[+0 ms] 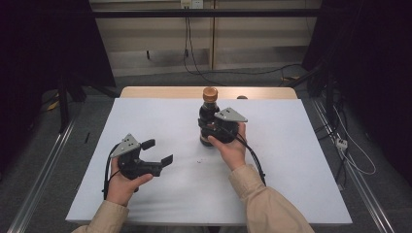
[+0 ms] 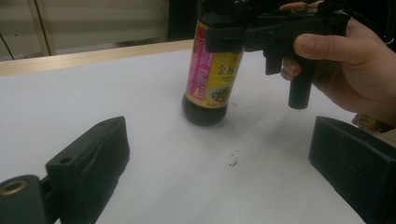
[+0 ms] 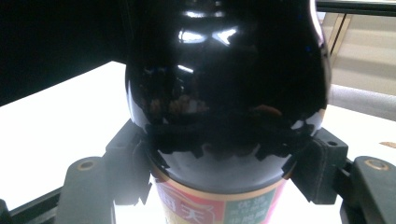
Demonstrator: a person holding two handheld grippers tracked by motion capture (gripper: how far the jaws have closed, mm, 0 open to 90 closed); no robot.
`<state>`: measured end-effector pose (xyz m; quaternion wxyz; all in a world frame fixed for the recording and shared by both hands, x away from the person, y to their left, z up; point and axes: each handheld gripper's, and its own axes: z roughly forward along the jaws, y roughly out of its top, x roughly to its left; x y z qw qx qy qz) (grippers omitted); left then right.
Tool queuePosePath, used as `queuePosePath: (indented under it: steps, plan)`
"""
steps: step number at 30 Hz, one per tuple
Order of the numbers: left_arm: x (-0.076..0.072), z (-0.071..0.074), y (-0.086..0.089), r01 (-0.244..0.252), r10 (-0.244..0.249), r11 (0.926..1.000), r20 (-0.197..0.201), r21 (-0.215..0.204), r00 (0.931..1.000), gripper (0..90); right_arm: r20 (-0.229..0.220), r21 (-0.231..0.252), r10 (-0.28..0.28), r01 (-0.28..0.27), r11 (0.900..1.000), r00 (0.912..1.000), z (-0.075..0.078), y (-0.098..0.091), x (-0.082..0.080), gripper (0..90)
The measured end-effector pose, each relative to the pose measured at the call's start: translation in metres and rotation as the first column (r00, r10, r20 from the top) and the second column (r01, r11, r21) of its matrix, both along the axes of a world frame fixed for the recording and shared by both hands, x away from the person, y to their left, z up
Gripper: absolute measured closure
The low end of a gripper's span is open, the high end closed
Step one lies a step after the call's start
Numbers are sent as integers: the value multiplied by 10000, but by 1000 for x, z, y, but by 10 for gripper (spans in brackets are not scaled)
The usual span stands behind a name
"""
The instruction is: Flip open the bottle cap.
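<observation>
A dark sauce bottle with an orange-brown cap and a pink and yellow label stands upright on the white table top, toward the back middle. My right gripper is shut on its lower body, coming from the right. In the right gripper view the glossy black bottle sits between both jaws of my right gripper, with the pads against its sides. My left gripper stands open at the front left with nothing between its jaws. In the left gripper view the bottle stands ahead of my left gripper.
A wooden table edge runs along the back, with a small round object on it. A few dark specks lie on the white surface in front of the bottle. Cables and metal rails lie on the floor around the table.
</observation>
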<state>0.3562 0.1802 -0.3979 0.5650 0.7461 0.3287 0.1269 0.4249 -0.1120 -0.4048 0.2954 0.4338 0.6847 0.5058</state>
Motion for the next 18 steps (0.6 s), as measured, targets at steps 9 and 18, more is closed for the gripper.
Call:
queuePosePath:
  steps: [9, 18]
  plan:
    - [11, 9, -7, 190, -190, 9998, 6, -23, 9998, 48, 7, 7, 76, -76, 10000, 10000, 0, -1, 0, 306]
    - [24, 24, -17, 417, -417, 9991, -7, -76, 9991, 49, 12, -20, 100, -100, 9999, 9999, -1, -1, 0, 306]
